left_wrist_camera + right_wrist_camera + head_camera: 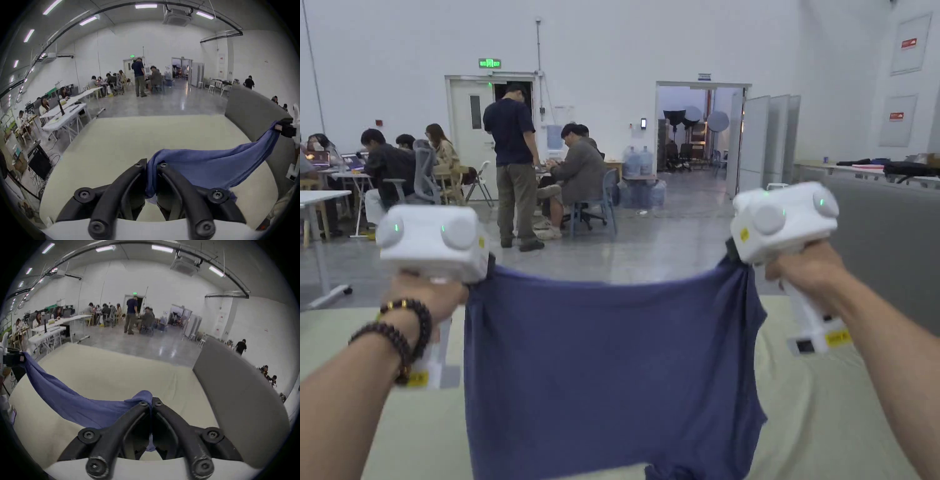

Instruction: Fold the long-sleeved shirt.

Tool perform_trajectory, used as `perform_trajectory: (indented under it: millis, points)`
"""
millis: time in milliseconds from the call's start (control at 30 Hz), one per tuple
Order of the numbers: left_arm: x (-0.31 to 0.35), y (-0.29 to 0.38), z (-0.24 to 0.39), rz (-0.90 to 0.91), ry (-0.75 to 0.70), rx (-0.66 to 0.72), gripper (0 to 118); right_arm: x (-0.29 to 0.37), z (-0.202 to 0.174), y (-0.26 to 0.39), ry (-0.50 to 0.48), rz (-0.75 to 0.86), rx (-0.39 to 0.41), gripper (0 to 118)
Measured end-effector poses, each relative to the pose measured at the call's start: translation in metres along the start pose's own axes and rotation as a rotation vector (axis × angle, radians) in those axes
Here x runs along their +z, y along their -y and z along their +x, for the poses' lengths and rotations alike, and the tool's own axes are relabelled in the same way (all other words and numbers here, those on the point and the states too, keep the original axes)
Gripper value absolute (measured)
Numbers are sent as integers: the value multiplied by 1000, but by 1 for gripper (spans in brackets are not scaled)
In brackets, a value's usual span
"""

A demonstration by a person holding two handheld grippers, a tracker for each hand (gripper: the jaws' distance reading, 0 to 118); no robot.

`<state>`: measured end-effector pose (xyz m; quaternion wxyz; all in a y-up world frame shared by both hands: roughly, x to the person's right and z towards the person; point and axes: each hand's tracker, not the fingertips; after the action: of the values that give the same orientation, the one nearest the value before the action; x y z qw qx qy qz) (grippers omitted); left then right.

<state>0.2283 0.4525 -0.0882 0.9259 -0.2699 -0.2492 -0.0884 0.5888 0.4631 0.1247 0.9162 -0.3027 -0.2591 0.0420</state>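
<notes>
The blue shirt (pixel 612 369), a soft, thin knit, hangs as a broad sheet in the air above the pale, cloth-covered tabletop (pixel 837 425), its top edge sagging in a shallow curve between the two grippers. The left gripper (pixel 151 165) has its black fingers (pixel 139 168) clenched on one bunched upper corner; the right gripper (pixel 150 403) pinches the other corner. A grey padded panel (pixel 235 402) stands along the tabletop's right side.
</notes>
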Motion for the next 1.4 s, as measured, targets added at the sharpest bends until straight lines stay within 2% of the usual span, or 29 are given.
perform_trajectory:
  millis: [100,167,333,467,567,667,800,900,967,1100,1200,1367,1400]
  points:
    - [-5,28,-8,-31,0,8,4,-18,-2,21,-39,-8,-10,0]
    - [3,43,-14,-19,-9,17,4,-9,-5,34,-69,9,20,0]
    - [51,90,-26,-24,41,24,4,49,-15,75,-110,13,111,0]
    - [95,156,-30,-74,67,-7,4,99,-35,145,-127,-17,174,0]
    - [117,216,-33,-178,81,30,4,118,-48,205,-193,-151,107,0]
    - [132,279,-34,-280,124,67,4,133,-63,270,-242,-256,82,0]
    - [147,359,-41,-401,149,13,4,152,-69,352,-286,-424,49,0]
    - [165,407,-48,-505,179,13,4,169,-69,401,-317,-542,66,0]
    - [176,427,-53,-512,187,26,4,178,-68,424,-335,-601,77,0]
    - [199,447,-54,-566,187,-52,4,201,-74,456,-419,-717,148,0]
    - [206,459,-54,-625,234,-30,4,209,-80,469,-431,-740,193,0]
    - [205,464,-52,-595,208,-38,4,204,-76,456,-408,-696,138,2]
    - [208,459,-52,-563,214,-5,6,204,-72,452,-396,-672,107,13]
